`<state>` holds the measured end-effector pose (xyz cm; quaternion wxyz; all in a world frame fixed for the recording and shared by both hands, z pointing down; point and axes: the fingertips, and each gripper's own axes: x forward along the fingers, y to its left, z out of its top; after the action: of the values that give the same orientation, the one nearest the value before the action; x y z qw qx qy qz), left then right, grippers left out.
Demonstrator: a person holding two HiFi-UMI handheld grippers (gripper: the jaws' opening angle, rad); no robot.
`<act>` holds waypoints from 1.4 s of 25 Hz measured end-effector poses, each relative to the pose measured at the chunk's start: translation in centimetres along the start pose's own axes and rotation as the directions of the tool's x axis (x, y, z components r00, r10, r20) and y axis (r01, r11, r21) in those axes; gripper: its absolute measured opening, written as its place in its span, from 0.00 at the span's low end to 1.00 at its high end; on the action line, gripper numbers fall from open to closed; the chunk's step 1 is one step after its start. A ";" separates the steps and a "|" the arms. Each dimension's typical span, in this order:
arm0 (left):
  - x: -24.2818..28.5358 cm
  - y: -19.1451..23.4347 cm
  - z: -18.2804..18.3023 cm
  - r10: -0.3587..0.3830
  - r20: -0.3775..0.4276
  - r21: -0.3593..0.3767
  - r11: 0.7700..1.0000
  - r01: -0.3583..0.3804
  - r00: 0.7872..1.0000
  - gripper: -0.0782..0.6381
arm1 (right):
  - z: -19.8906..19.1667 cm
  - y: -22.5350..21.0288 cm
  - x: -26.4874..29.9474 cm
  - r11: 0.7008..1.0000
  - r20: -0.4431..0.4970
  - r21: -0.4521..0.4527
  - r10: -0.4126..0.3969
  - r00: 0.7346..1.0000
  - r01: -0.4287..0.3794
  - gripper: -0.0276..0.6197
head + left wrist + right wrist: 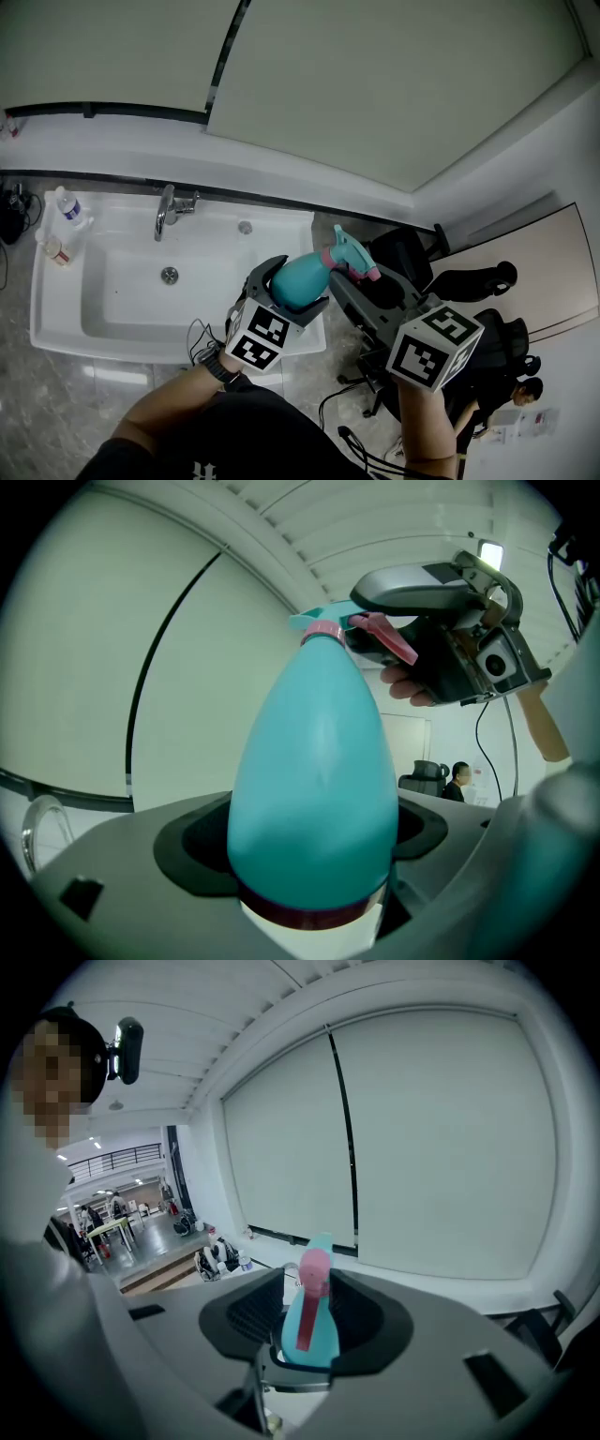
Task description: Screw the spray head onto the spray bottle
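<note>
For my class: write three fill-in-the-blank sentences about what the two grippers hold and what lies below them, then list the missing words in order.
The left gripper is shut on the spray bottle, whose body is ____.
The right gripper is shut on the spray head, whose trigger is ____.
The faucet stands at the back rim of the white ____.
Missing words: teal; pink; sink.
</note>
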<state>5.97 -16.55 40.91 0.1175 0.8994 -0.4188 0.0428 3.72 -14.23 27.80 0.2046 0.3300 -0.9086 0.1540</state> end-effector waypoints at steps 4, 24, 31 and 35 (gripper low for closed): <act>-0.3 -0.1 0.4 -0.051 0.026 -0.052 0.997 0.052 0.998 0.72 | 0.2 0.8 -1.0 0.999 -0.007 -0.035 0.021 1.000 -0.021 0.24; -1.4 -1.6 1.9 -0.205 0.067 -0.100 0.972 0.211 0.976 0.72 | 3.9 6.0 -5.7 0.887 0.066 -0.353 0.342 0.937 -0.299 0.24; -3.8 -6.4 2.7 -0.438 0.041 -0.068 0.895 0.440 0.898 0.72 | 4.0 3.3 -5.7 0.626 -0.148 -0.631 0.483 0.863 -0.459 0.36; -4.2 -7.1 3.2 -0.469 0.044 -0.039 0.881 0.471 0.882 0.72 | 3.4 4.9 -4.6 0.583 -0.200 -0.545 0.608 0.768 -0.603 0.45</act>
<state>8.67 -9.81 35.80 0.1392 0.9715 -0.1913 -0.0121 2.76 -9.60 21.94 0.2262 -0.0773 -0.9684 -0.0716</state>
